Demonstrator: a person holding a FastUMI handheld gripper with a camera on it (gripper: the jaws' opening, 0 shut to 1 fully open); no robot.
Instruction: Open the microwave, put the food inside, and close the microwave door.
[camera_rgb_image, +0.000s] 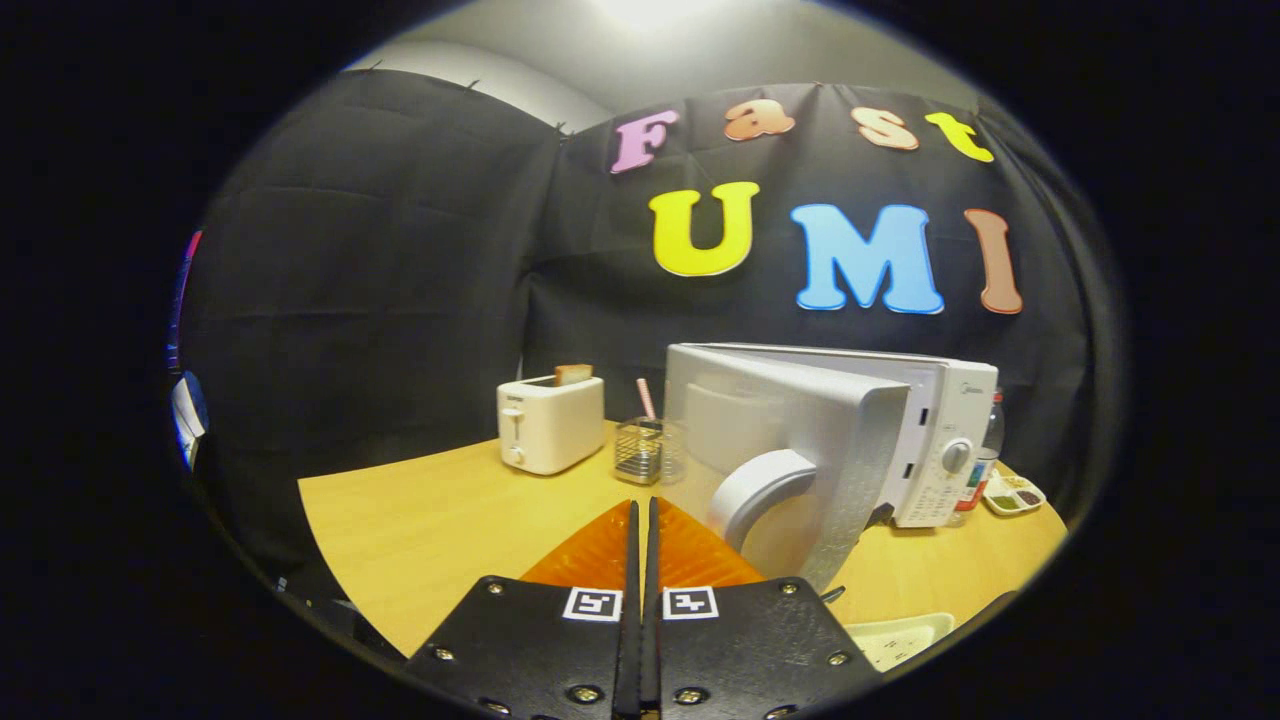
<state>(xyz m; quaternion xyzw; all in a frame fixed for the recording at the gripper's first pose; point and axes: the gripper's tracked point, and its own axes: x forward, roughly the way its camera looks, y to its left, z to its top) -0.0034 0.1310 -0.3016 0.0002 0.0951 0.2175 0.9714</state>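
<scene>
A white microwave (940, 400) stands on the wooden table (420, 530), with its control panel and dial (955, 455) on the right. Its silver door (800, 420) is swung partly open toward me, hinged on the left. The door's curved white handle (755, 490) sits near its free edge, just right of my fingertips. My gripper (641, 508) is shut with nothing between the fingers, low over the table in front of the door. A white tray (900, 635) lies on the table right of the fingers; what it holds is hidden.
A white toaster (550, 425) with a slice of bread (573, 374) stands beyond the fingers to the left. A wire holder (638, 450) sits between toaster and microwave. Right of the microwave are a bottle (988, 445) and a small dish (1012, 495). Black cloth walls the booth.
</scene>
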